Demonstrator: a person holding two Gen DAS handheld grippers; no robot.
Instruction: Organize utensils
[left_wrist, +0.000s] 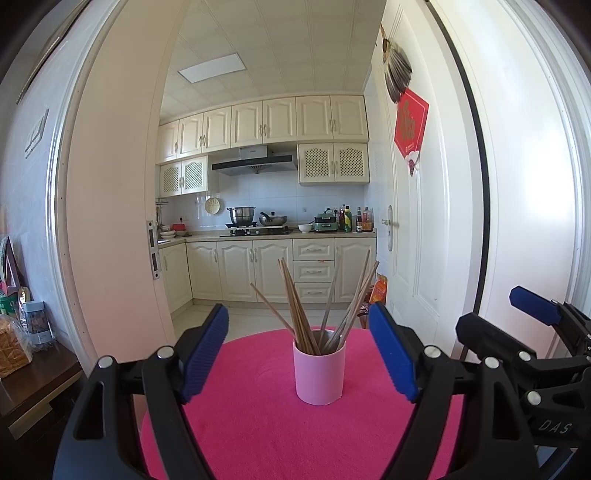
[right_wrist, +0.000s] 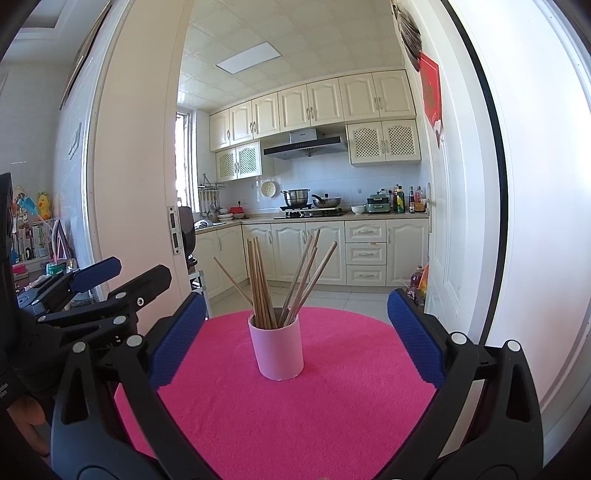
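A pale pink cup (left_wrist: 320, 373) stands upright near the middle of a round tabletop (left_wrist: 258, 424) covered in bright pink cloth. Out of it rises a bundle of wooden chopsticks (left_wrist: 299, 306), fanned apart — several lean left, a few lean right, and one thin stick slants far to the left on its own. All of them rest with their lower ends inside the cup; none lies on the cloth.

The left gripper (left_wrist: 298, 360) sits low at the near edge of the tabletop, its blue-padded jaws spread wide with the cup seen between them but further off, touching neither pad. The right gripper (right_wrist: 295, 339) is held the same way just beside it, jaws likewise spread and empty, the cup standing a little left of centre in its view. Each gripper shows at the edge of the other's camera, so the two are side by side, close but apart.

Beyond the tabletop an open white door (left_wrist: 417, 221) carries a red paper decoration (left_wrist: 410, 123). Through the doorway lies a kitchen with cream cabinets (left_wrist: 266, 120), a range hood (left_wrist: 255, 162), and a steel pot (left_wrist: 242, 214) and a pan on the stove, with bottles (left_wrist: 354, 219) lined up at the counter's right end.
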